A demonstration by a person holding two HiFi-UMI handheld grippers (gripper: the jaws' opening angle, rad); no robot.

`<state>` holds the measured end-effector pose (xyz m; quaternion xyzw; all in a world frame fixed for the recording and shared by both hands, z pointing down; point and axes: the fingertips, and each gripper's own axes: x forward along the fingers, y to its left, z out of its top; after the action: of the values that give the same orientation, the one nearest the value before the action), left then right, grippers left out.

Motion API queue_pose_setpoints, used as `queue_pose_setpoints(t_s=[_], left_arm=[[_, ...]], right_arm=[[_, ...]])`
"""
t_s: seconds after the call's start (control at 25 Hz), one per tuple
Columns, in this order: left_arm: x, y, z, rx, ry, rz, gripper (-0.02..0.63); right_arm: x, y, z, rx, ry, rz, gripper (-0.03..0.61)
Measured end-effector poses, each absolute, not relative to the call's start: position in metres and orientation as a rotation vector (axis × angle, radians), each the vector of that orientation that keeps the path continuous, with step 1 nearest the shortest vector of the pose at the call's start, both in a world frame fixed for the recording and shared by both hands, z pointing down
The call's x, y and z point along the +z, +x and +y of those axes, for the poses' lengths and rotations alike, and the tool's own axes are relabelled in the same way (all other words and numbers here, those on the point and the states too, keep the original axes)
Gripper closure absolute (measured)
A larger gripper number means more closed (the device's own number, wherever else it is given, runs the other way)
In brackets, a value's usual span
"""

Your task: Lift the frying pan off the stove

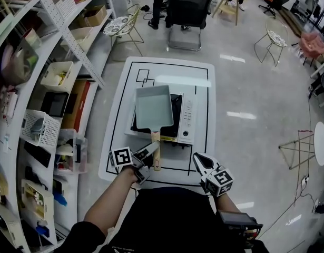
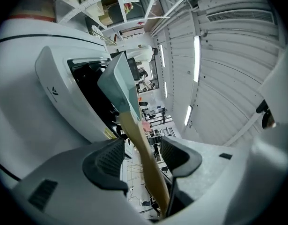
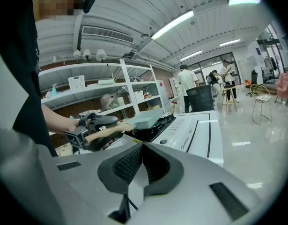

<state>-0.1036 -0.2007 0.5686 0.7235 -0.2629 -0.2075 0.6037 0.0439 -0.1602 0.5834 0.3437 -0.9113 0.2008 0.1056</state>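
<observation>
A pale green square frying pan [image 1: 154, 107] rests on the black-topped white stove [image 1: 187, 119]. Its wooden handle [image 1: 156, 153] points toward me. My left gripper [image 1: 151, 152] is open around that handle. In the left gripper view the handle [image 2: 144, 159] runs between the jaws with a gap on the left pad's side, up to the pan [image 2: 118, 83]. My right gripper [image 1: 198, 161] hovers to the right of the handle, near the stove's front corner. Its pads [image 3: 134, 161] meet with nothing between them. The right gripper view shows the left gripper [image 3: 94, 130] at the handle.
The stove stands on a white mat with black lines [image 1: 119, 136] on the floor. Shelves with bins and boxes [image 1: 51, 104] run along the left. A black office chair [image 1: 185, 12] and wire chairs [image 1: 272, 41] stand farther back.
</observation>
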Motion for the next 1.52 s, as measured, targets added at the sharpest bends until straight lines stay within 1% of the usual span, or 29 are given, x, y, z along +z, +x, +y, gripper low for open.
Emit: queue_pose_setpoints(t_s=[0.16,0.32,0.44,0.6,0.88,1.16,1.52], left_arm=[[0.575,-0.104,-0.209,-0.48,1.649,-0.597,0.37],[0.578,-0.1,-0.211,-0.465,1.618,-0.58,0.388],[0.584,-0.099,-0.21,-0.439,1.588,-0.596,0.427],[0.583,-0.098,-0.209,-0.448,1.584,-0.58,0.46],[0.586,-0.1,-0.208,-0.435,1.569,-0.567,0.468],[0.585,-0.103,-0.21,-0.454,1.518,-0.547,0.492],[0.587,-0.103,-0.209,-0.453,1.495,-0.556,0.499]], right_arm=[[0.587,0.046,-0.162,0.602,1.022,-2.679,0.554],[0.589,0.047,-0.161,0.615,1.033,-2.673,0.552],[0.591,0.049,-0.162,0.622,1.043,-2.67,0.553],[0.591,0.051,-0.161,0.628,1.05,-2.666,0.553],[0.593,0.049,-0.161,0.653,1.05,-2.671,0.554],[0.591,0.048,-0.162,0.665,1.052,-2.67,0.554],[0.591,0.052,-0.159,0.683,1.069,-2.658,0.554]])
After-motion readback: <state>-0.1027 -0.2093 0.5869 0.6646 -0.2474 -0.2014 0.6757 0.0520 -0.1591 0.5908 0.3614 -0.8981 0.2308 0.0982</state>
